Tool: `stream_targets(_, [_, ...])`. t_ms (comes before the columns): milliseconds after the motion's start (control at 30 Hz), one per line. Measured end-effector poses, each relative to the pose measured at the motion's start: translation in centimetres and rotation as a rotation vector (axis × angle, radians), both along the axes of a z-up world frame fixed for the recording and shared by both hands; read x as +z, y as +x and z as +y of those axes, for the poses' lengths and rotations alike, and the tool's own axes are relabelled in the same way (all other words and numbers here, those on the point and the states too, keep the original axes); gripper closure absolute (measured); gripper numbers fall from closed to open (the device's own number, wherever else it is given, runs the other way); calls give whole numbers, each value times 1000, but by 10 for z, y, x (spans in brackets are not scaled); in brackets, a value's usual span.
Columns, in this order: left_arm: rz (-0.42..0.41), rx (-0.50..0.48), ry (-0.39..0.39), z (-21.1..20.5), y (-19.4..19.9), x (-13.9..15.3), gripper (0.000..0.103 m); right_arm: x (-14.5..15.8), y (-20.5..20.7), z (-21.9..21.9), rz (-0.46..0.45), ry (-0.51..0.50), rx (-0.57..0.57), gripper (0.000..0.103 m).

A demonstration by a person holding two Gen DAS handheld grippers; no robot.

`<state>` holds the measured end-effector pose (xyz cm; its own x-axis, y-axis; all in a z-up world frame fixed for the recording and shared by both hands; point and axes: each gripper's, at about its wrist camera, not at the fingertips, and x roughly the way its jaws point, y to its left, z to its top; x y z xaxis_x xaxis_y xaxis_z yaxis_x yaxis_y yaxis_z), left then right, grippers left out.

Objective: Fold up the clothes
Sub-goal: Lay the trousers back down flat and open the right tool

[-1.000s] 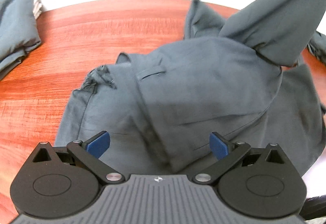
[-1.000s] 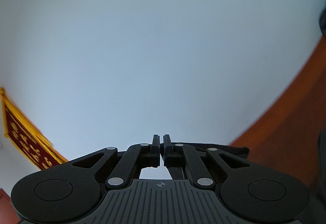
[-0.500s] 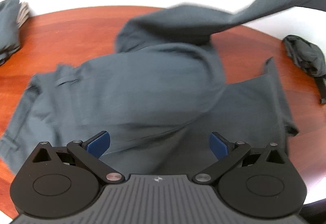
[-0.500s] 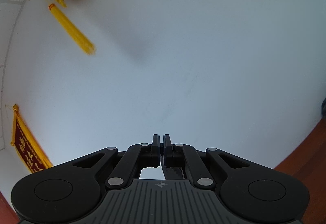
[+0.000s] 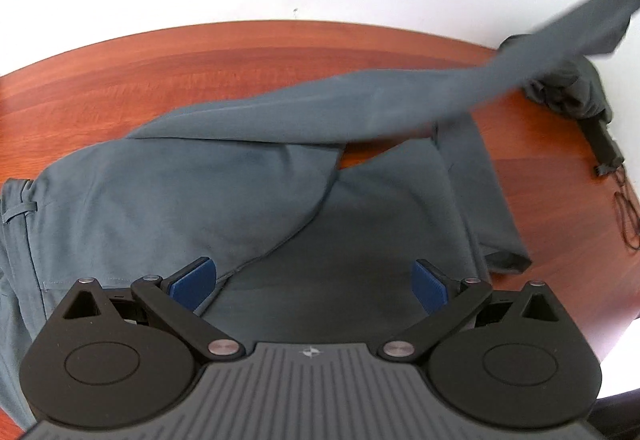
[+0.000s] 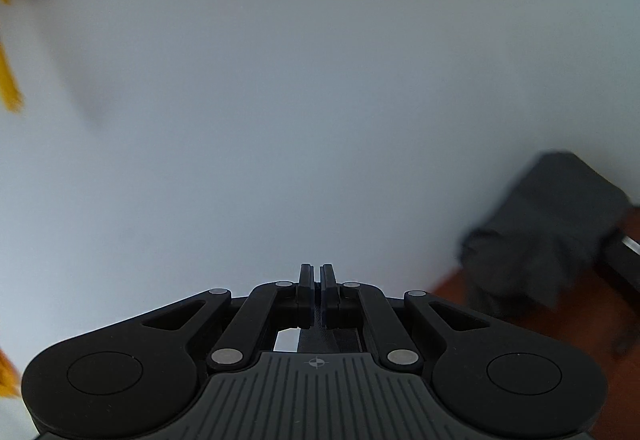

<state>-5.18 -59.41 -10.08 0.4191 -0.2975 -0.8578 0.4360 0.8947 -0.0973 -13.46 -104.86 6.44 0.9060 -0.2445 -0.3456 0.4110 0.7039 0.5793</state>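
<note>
- Two blue pads (image 5: 195, 282) of the left claw (image 5: 312, 282) stand far apart in the left wrist view, released, with nothing between them.
- Below that claw a pair of grey trousers (image 5: 168, 200) lies spread on the reddish wooden desk (image 5: 160, 80), the waistband with a belt loop (image 5: 18, 210) at the left edge of the view.
- One trouser leg (image 5: 460, 184) lies flat on the desk, its hem toward the right; the other leg (image 5: 420, 96) is lifted off the wood and stretches, blurred, up to the top right of the view.
- A second dark garment (image 5: 572, 88) sits crumpled near the far right rim of the desk, with a dark strap (image 5: 604, 144) and a thin cord (image 5: 628, 216) beside it.
- In the right wrist view the right claw (image 6: 316, 296) is clenched, its fingers pressed together on a thin strip of dark cloth that runs back under the claw.
- Beyond it is mostly white wall (image 6: 320, 80); a blurred dark cloth bundle (image 6: 540, 232) rests on the desk at lower right, and yellow tassels (image 6: 10, 88) hang at the left edge.
</note>
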Motion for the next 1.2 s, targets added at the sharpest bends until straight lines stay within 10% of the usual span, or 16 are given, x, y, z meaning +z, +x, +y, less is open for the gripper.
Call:
stream_targets(367, [7, 153, 91, 22, -1, -26, 0, -164, 32, -8, 411, 47, -48, 93])
stream_targets(567, [-31, 224, 149, 42, 2, -34, 0, -184, 49, -1, 534, 7, -53, 49])
stream_targets(1200, [-61, 122, 231, 49, 28, -60, 0, -203, 63, 137, 631, -259, 579, 44])
